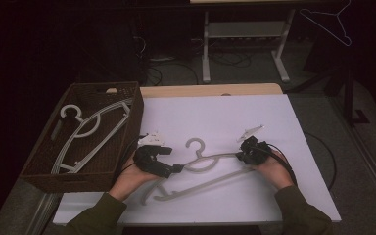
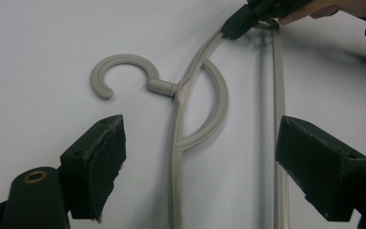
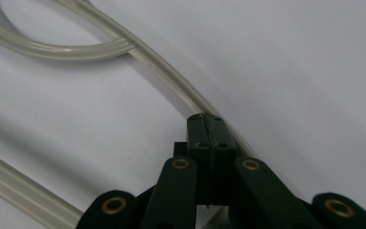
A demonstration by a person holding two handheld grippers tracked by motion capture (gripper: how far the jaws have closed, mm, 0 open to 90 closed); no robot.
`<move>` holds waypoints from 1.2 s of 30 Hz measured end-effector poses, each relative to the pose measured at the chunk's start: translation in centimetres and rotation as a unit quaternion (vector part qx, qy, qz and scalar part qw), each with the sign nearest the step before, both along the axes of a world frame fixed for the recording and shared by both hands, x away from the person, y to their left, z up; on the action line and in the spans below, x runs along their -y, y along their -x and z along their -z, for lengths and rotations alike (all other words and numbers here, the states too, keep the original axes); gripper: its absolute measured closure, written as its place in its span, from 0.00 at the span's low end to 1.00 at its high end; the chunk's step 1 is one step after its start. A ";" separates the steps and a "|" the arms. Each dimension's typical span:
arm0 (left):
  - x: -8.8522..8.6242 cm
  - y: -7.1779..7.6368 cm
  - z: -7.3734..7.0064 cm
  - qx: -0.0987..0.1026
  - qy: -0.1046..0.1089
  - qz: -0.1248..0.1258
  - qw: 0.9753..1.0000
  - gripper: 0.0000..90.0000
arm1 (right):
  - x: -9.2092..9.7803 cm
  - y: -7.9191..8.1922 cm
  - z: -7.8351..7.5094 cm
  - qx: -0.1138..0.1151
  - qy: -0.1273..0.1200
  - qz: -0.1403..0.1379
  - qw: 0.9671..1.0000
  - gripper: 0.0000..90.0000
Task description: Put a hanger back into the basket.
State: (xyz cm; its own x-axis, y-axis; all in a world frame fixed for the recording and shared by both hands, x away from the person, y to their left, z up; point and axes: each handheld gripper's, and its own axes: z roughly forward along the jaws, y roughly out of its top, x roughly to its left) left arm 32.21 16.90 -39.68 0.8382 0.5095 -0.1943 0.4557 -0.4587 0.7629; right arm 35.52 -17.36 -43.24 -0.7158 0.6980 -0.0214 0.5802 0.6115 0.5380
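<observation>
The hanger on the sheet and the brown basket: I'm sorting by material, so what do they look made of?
The hanger looks like moulded plastic, pale grey and smooth, with a soft sheen along its rounded bars. The basket looks like woven wicker or rattan, dark brown and matt, judging by its ribbed weave; it could be a synthetic imitation.

Dim high view, dark vignetted edges; close-ups brighter.
</observation>
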 end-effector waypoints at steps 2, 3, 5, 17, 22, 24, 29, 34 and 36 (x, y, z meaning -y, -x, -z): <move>0.0 0.0 0.0 0.000 0.000 0.000 1.000 0.19 | 0.0 0.1 -0.2 0.008 -0.005 -0.005 1.000 1.00; 0.0 0.0 0.0 0.001 -0.001 0.000 1.000 0.19 | 0.2 0.3 -0.6 0.012 -0.016 -0.001 1.000 1.00; -0.1 0.0 0.1 0.001 0.000 -0.001 1.000 0.19 | 0.7 0.7 -1.3 0.023 -0.035 0.008 0.999 0.99; -0.1 0.0 0.1 0.002 0.000 -0.001 1.000 0.19 | 4.1 5.0 -3.0 0.047 -0.090 0.028 0.994 1.00; -0.2 -0.1 0.2 -0.002 0.002 -0.004 1.000 0.19 | 4.8 5.6 -2.0 0.034 -0.086 0.035 0.995 1.00; -0.2 -0.1 0.2 -0.004 0.003 -0.007 1.000 0.19 | 4.9 5.5 -1.7 0.034 -0.080 0.036 0.996 1.00; -0.3 -0.2 0.3 -0.004 0.001 -0.007 1.000 0.19 | 5.0 5.4 -1.5 0.026 -0.080 0.044 0.995 1.00; -0.3 -0.3 0.4 -0.002 -0.004 -0.005 1.000 0.19 | 5.0 5.3 -1.2 0.020 -0.074 0.043 0.996 1.00; -0.3 -0.3 0.5 -0.005 -0.006 -0.007 1.000 0.19 | 5.0 5.3 -1.1 0.018 -0.075 0.044 0.996 1.00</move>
State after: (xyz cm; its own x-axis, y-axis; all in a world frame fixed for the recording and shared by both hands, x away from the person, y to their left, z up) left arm 32.48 17.22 -40.20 0.8292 0.5237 -0.1955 0.4691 -0.4617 0.7528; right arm 30.19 -22.35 -42.09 -0.6519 0.7557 0.0630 0.6071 0.4703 0.6405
